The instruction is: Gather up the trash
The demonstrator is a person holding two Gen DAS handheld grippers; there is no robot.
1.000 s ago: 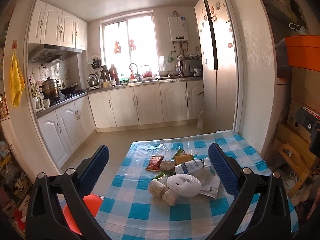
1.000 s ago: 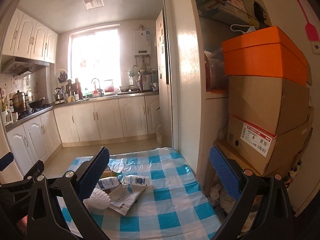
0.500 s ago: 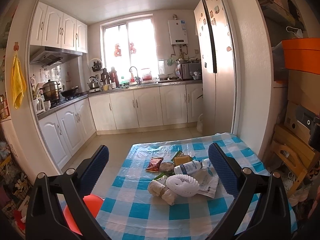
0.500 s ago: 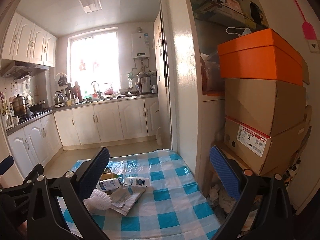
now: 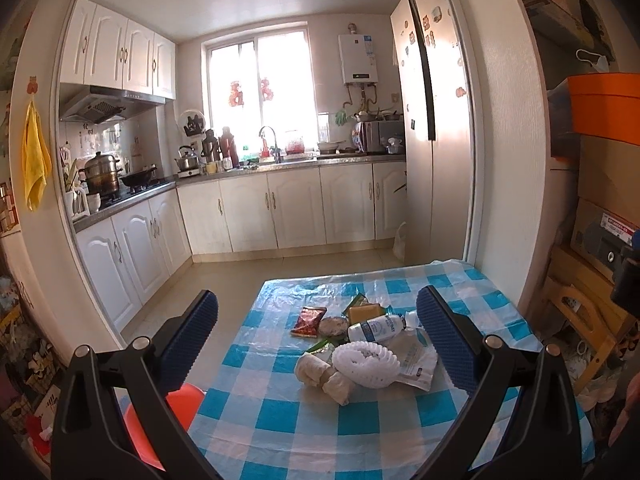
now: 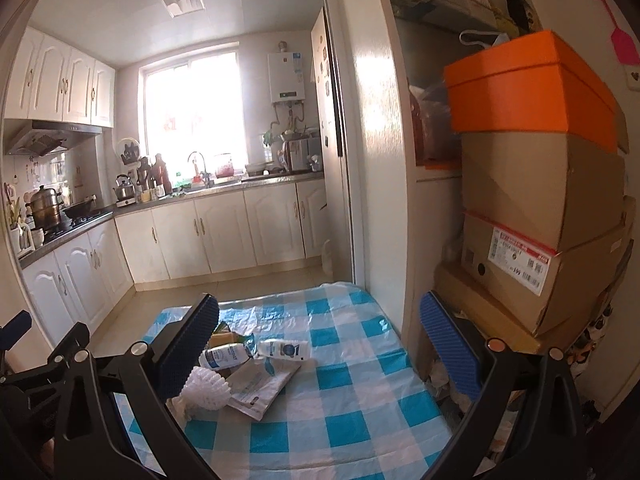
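- Sunlit kitchen cabinets and a bright window fill the background, with a blue-and-white checked table (image 5: 280, 420) in front of me, its plastic cloth catching the glare.
- Over the last second both of my views have tilted up a little: the table has slid lower in frame and more ceiling shows. The litter itself has not moved.
- My left gripper (image 5: 316, 336) hangs above the near half of the table, its blue pads spread wide with nothing between them.
- My right gripper (image 6: 320, 344) is likewise spread wide and empty, aimed past the table's right edge toward the stacked cardboard boxes (image 6: 540, 216) and the orange box (image 6: 528, 88) on top.
- All the trash sits in one cluster mid-table: a white foam net (image 5: 366, 364), crumpled paper wads (image 5: 320, 374) touching it, a white bottle (image 5: 374, 328), a flat printed pouch (image 5: 416, 362), a red snack wrapper (image 5: 309, 321), a yellow packet (image 5: 365, 312).
- A second small bottle (image 6: 284, 349) shows just beside the first in the right view.
- My read: nothing is collected yet. The slight lift looks like settling, not approach, so the first pick still lies ahead. The foam net, nearest and topmost, seems the easiest start.
- An orange stool or bin (image 5: 172, 412) sits below the table's left corner; I cannot tell which.
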